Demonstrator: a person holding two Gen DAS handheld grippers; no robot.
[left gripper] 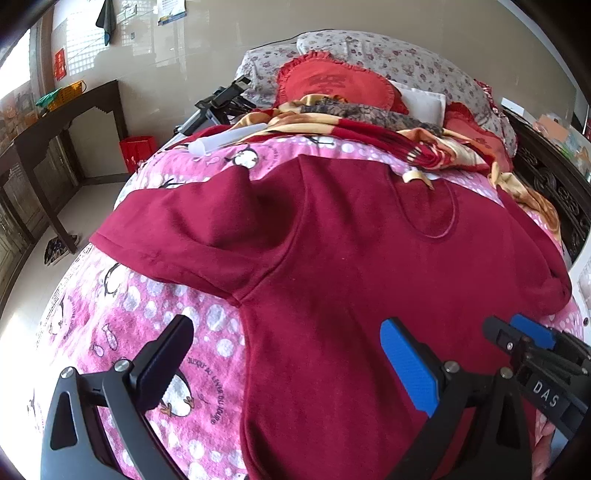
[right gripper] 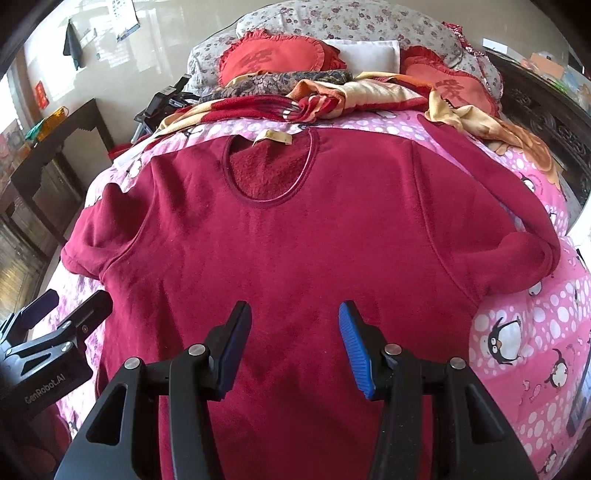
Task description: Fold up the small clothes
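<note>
A dark red long-sleeved fleece top [right gripper: 295, 240] lies flat, front up, on a pink penguin-print blanket [right gripper: 517, 332], neckline away from me. Its left sleeve [left gripper: 177, 236] is spread out to the left; its right sleeve [right gripper: 517, 206] is bent back at the right edge. The top also shows in the left wrist view [left gripper: 351, 277]. My left gripper [left gripper: 288, 354] is open and empty, over the top's lower left edge. My right gripper [right gripper: 295, 332] is open and empty, above the top's lower middle. Each gripper shows at the edge of the other's view.
Red heart cushions [right gripper: 273, 55], floral pillows [right gripper: 369, 22] and a crumpled orange-red blanket [right gripper: 332, 99] lie at the bed's head. A dark wooden table [left gripper: 66, 133] and a red bin [left gripper: 136, 151] stand left of the bed. A carved dark bed frame [right gripper: 554, 125] runs on the right.
</note>
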